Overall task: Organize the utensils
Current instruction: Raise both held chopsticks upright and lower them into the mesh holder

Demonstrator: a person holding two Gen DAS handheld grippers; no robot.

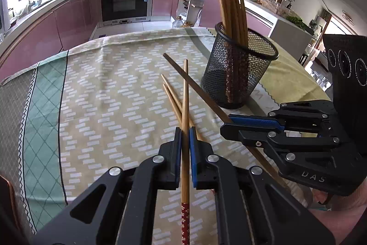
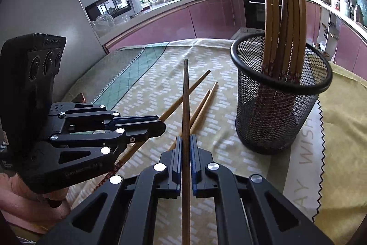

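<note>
black mesh cup (image 1: 238,75), beige/green patterned cloth (image 1: 103,88)

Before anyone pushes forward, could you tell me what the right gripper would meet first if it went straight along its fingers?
Probably the tablecloth left of the mesh cup. The right gripper, shut on a dark chopstick, points downward past it; depth is uncertain.
</note>
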